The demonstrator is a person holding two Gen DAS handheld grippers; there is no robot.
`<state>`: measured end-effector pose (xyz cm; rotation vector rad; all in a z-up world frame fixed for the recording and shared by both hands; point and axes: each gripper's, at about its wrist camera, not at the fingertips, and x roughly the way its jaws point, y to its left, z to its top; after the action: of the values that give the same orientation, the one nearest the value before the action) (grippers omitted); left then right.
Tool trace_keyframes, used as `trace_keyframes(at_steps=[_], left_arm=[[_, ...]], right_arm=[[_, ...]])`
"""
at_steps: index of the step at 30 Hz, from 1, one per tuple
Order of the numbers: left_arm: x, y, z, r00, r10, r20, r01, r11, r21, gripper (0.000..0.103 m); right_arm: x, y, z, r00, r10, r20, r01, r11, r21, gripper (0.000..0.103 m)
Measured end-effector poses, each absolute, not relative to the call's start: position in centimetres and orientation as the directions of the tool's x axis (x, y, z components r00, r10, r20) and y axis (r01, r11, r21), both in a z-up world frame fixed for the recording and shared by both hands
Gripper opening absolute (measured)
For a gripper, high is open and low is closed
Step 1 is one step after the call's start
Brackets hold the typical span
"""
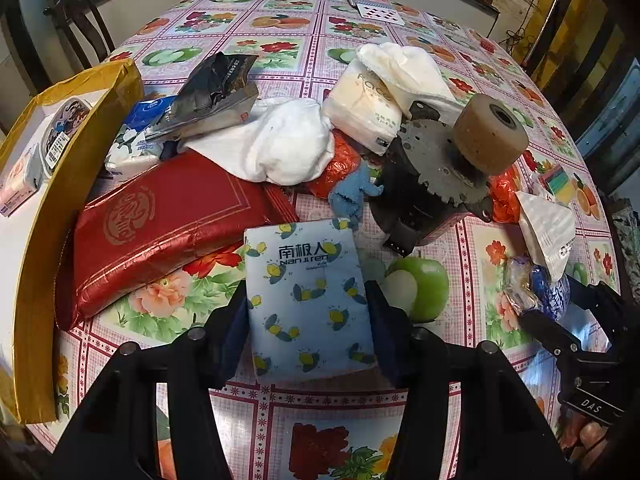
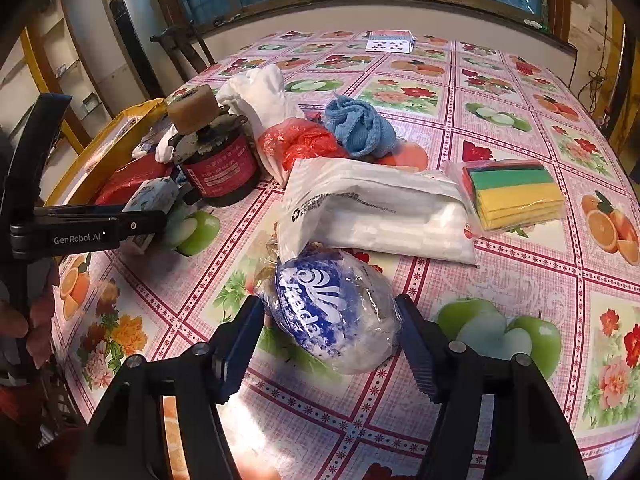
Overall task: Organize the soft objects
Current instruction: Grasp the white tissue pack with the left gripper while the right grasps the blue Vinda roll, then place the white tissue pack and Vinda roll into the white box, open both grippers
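Note:
A light-blue tissue pack (image 1: 308, 296) printed with bees sits between the fingers of my left gripper (image 1: 308, 316), which is shut on it; both pads press its sides. The right wrist view shows that same pack (image 2: 150, 196) held just above the table. My right gripper (image 2: 332, 328) stands open around a blue-and-white soft pack in clear plastic (image 2: 336, 312) that lies on the tablecloth; its right finger touches the wrap and a small gap shows on the left. A white cloth (image 1: 280, 140), a blue rag (image 2: 358, 128) and a white towel (image 1: 408, 68) lie in the pile behind.
An open yellow cardboard box (image 1: 52, 208) holding packs stands at the left. A red package (image 1: 160, 232), a black foil bag (image 1: 216, 88) and a heavy motor with a brown roller (image 1: 440, 168) crowd the middle. A white pouch (image 2: 380, 208), bagged sponges (image 2: 516, 196) and playing cards (image 2: 388, 42) lie further off.

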<state>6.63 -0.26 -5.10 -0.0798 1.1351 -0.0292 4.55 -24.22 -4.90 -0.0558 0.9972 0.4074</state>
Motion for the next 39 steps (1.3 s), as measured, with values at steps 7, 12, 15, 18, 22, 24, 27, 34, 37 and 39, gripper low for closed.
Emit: trace_keyframes(at_steps=[7, 12, 15, 18, 22, 24, 27, 34, 37, 39], left_arm=[[6.0, 0.8, -5.0, 0.422, -0.086, -0.902, -0.025, 0.994, -0.107, 0.052], [5.3, 2.1, -4.6, 0.429, -0.103, -0.897, -0.035, 0.991, -0.130, 0.051], [4.9, 2.7, -3.9, 0.446, -0.106, -0.889, -0.036, 0.990, -0.136, 0.051], [4.5, 3.3, -3.1, 0.463, -0.102, -0.880, -0.034, 0.990, -0.133, 0.051], [4.0, 4.2, -2.4, 0.475, -0.108, -0.873, -0.038, 0.989, -0.143, 0.051], [3.8, 4.8, -1.9, 0.486, -0.100, -0.868, -0.041, 0.990, -0.137, 0.051], [3.3, 6.3, -0.8, 0.511, -0.095, -0.854, -0.052, 0.989, -0.142, 0.051], [3.6, 12.8, 2.4, 0.569, 0.008, -0.822, -0.135, 0.987, -0.083, 0.051], [4.6, 16.7, 3.4, 0.580, 0.068, -0.812, -0.190, 0.980, -0.054, 0.051], [5.5, 19.2, 3.6, 0.583, 0.107, -0.805, -0.231, 0.972, -0.039, 0.052]], right_arm=[[2.9, -23.6, -4.7, 0.447, 0.374, -0.813, -0.382, 0.901, 0.204, 0.067], [2.0, -22.7, -4.1, 0.426, 0.440, -0.791, -0.397, 0.876, 0.274, 0.067], [1.8, -21.9, -3.7, 0.418, 0.464, -0.781, -0.407, 0.864, 0.296, 0.067], [1.5, -20.6, -3.1, 0.406, 0.501, -0.765, -0.427, 0.844, 0.325, 0.067], [1.3, -18.5, -2.4, 0.394, 0.537, -0.746, -0.457, 0.819, 0.348, 0.067], [1.5, -17.4, -2.0, 0.391, 0.548, -0.739, -0.470, 0.810, 0.351, 0.067], [2.0, -15.3, -1.0, 0.381, 0.583, -0.718, -0.497, 0.784, 0.373, 0.067], [4.6, -6.7, 2.1, 0.359, 0.636, -0.683, -0.590, 0.722, 0.362, 0.068], [6.7, -2.2, 2.7, 0.346, 0.640, -0.686, -0.610, 0.709, 0.353, 0.068], [8.3, 0.9, 2.7, 0.338, 0.641, -0.689, -0.620, 0.702, 0.349, 0.068]])
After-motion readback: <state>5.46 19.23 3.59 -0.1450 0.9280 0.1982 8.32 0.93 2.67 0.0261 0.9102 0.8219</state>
